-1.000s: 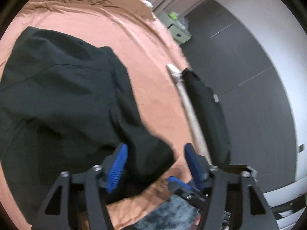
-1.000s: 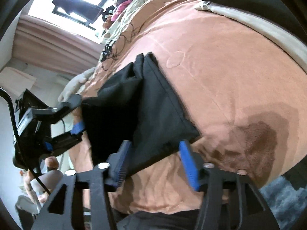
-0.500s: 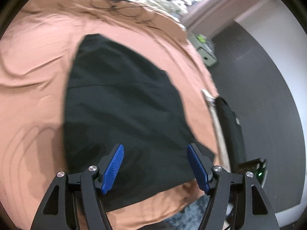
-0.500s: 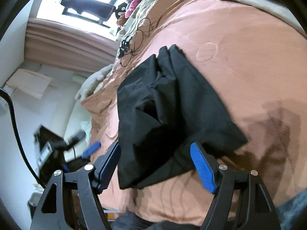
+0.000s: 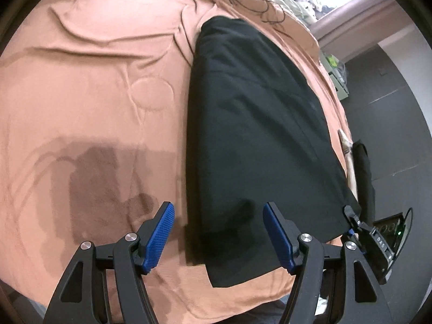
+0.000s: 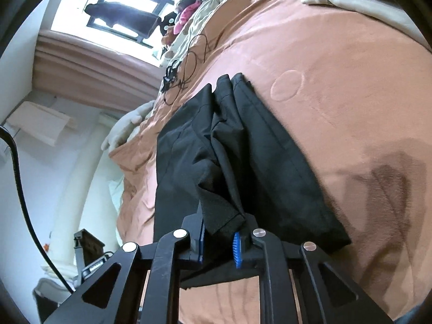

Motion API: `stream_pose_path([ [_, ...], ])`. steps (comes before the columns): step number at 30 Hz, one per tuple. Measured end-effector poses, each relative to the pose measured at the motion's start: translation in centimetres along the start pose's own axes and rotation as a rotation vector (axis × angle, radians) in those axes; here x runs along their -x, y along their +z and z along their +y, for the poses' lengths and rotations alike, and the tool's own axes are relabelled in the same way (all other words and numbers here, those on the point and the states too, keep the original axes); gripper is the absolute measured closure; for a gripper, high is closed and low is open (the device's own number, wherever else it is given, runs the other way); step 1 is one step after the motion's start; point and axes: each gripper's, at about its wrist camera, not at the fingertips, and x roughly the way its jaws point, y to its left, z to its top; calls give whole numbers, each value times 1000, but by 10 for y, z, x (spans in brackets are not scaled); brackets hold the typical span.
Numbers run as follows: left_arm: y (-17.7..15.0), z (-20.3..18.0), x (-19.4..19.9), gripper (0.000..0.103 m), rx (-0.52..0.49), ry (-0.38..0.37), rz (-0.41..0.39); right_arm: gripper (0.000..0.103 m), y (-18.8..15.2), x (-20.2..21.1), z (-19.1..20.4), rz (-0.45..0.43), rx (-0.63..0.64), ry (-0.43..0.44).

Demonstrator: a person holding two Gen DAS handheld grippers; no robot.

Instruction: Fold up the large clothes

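Two grippers work over the orange bed sheet (image 5: 94, 102). Left gripper (image 5: 218, 232) hangs wide open above the black garment's (image 5: 256, 135) near edge, closing a little. Right gripper (image 6: 218, 240) has just squeezed onto a garment fold.

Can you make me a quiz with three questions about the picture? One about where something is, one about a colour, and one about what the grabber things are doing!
1. Where does the black garment lie?
A. on the orange bedspread
B. on the floor
C. on a chair

2. What colour are the gripper pads?
A. red
B. blue
C. yellow

3. What is the right gripper doing?
A. standing wide open over bare bedspread
B. holding a cable
C. pinching a corner of the black garment

Answers:
1 A, the garment is spread flat on the orange cover.
2 B, the ribbed pads on both grippers are blue.
3 C, its jaws have just been closing and now pinch the cloth, while the left gripper stands open above the near hem.
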Motion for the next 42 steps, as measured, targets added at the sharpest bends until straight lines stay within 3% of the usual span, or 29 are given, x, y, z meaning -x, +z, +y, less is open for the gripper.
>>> stream_pose_path([
  [5,-1,-8,-14,60,-14,-47,32,90,-1,11,-12,-18,-18,-18],
  [14,2,-34,-18,62,-70,-74,42,90,-2,28,-39,-43,-63,-62],
  [17,2,-36,-22,62,-89,-50,35,89,-4,25,-40,-12,-51,-71],
  [19,1,-34,-26,62,-103,-33,28,80,-2,24,-37,2,-47,-102],
  [22,0,-30,-27,61,-104,-26,23,56,2,29,-35,6,-28,-136],
  [24,1,-27,-27,61,-90,-29,24,32,6,28,-35,20,-25,-153],
  [25,1,-28,-28,60,-87,-31,25,31,9,25,-36,33,-23,-151],
  [32,-4,-30,-34,54,-91,-18,27,31,15,1,-44,81,1,-156],
  [34,-4,-29,-36,54,-90,-18,26,47,13,0,-46,92,-6,-126],
  [35,-5,-29,-37,55,-92,-20,25,68,11,-2,-51,122,-43,-65],
  [38,-6,-30,-35,62,-106,-24,19,78,4,2,-49,102,-29,-70],
  [42,-7,-29,-29,73,-128,-6,19,82,-9,9,-36,99,-10,-64],
])
